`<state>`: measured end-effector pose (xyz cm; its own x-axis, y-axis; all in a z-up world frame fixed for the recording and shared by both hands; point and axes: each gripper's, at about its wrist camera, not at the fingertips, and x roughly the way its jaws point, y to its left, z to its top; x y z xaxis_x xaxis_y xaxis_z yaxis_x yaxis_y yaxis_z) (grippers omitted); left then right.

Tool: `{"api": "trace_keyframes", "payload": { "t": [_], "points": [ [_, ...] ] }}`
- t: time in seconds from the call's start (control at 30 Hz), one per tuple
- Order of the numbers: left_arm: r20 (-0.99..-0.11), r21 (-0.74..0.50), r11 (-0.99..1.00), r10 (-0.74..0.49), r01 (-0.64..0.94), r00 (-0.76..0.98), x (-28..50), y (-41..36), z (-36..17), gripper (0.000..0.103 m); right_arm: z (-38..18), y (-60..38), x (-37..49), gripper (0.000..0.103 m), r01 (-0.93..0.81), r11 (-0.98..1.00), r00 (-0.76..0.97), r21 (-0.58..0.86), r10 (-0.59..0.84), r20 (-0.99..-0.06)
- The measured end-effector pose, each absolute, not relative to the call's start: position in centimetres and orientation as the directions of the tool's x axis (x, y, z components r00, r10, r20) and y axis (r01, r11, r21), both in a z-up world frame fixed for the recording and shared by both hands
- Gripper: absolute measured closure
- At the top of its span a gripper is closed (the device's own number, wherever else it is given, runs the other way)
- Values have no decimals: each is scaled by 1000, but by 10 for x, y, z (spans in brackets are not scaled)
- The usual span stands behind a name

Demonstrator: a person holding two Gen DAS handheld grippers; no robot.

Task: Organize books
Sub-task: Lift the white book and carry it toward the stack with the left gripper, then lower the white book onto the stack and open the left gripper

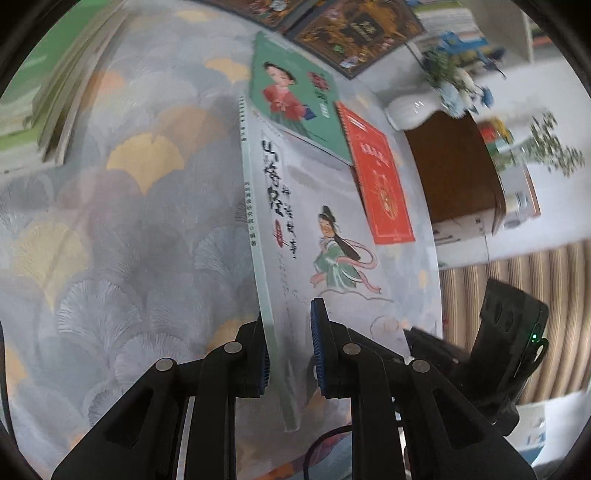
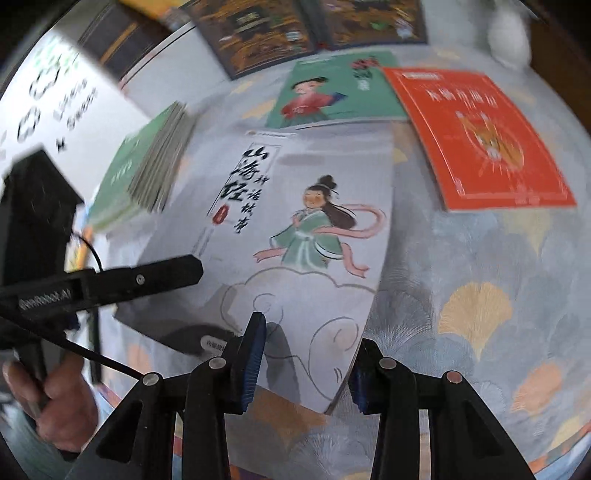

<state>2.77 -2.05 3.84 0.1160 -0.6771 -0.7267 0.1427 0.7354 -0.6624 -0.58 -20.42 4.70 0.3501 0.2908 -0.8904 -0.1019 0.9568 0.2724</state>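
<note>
Left wrist view: the left claw point(image 1: 290, 345) is clamped on the spine edge of the white book point(image 1: 314, 236), pads pinching the cover. The book tilts up off the table point(image 1: 110, 221), its long axis running away from the camera. Only this view shows the brown cabinet point(image 1: 454, 166) and the plants point(image 1: 554, 147) at far right. Right wrist view: a hand point(image 2: 55, 398) at lower left grips the left claw's handle, seen nowhere else. The right claw point(image 2: 304, 365) stands half open around the book's near right corner, pads not pressing. Books counted: a stack point(image 2: 147, 173) at left, the white one, a green one point(image 2: 332, 92), a red one point(image 2: 476, 136), two dark ones point(image 2: 258, 33) at the back.
</note>
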Motion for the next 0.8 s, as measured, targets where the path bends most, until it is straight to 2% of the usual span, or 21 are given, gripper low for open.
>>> {"api": "trace_keyframes", "payload": {
  "t": [0.13,0.37,0.5,0.63,0.8],
  "points": [
    [-693,-690,702,-711,178,119,23,-13,46,88,58,-185,-18,64,-198,968,383,156,223,-896],
    [-648,-702,675,-738,230,187,19,-3,71,88,84,-170,-25,64,-235,962,443,143,237,-865],
    [-613,-713,657,-754,245,236,22,8,89,86,110,-157,-21,64,-267,959,502,90,218,-837],
    [-563,-730,637,-766,248,309,28,32,112,86,136,-144,-13,64,-308,947,542,86,250,-802],
    [-540,-717,665,-720,210,436,39,82,135,85,157,-107,16,63,-392,913,549,117,333,-767]
  ]
}}
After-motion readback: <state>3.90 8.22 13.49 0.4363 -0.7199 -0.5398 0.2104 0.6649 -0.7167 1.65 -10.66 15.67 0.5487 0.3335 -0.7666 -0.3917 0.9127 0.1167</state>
